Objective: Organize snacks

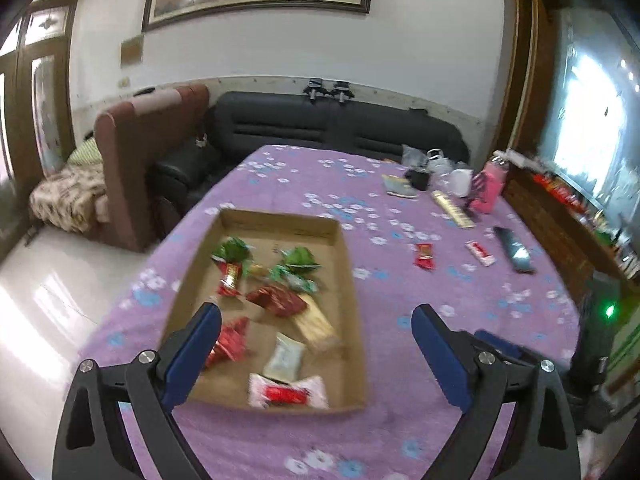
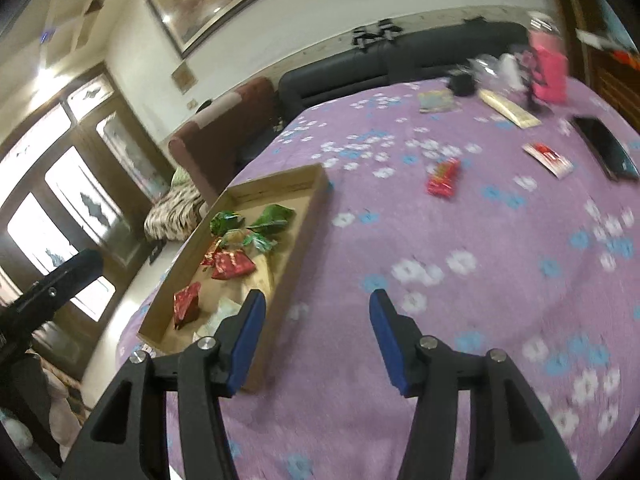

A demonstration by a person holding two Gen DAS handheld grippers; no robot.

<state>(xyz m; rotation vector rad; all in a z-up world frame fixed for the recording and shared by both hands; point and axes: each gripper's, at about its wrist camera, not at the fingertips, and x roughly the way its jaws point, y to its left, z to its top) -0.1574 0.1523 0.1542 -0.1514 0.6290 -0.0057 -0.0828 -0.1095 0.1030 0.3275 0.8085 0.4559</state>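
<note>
A shallow cardboard tray (image 1: 280, 222) lies on the purple flowered tablecloth and holds several snack packs, red, green, gold and white. My left gripper (image 1: 316, 314) is open and empty above the tray's near right part. Outside the tray lie a red snack pack (image 1: 424, 256) and a white-and-red pack (image 1: 480, 253), further right. In the right wrist view the tray (image 2: 316, 184) is on the left, the red pack (image 2: 444, 178) and white-and-red pack (image 2: 548, 159) are far ahead. My right gripper (image 2: 318, 302) is open and empty over bare cloth beside the tray.
A black phone (image 1: 514, 249) lies right of the loose packs. At the table's far right stand a gold box (image 1: 454, 209), a pink bottle (image 1: 490, 188), a small black box (image 1: 418, 179) and a booklet (image 1: 398, 187). A dark sofa (image 1: 320, 120) is behind the table.
</note>
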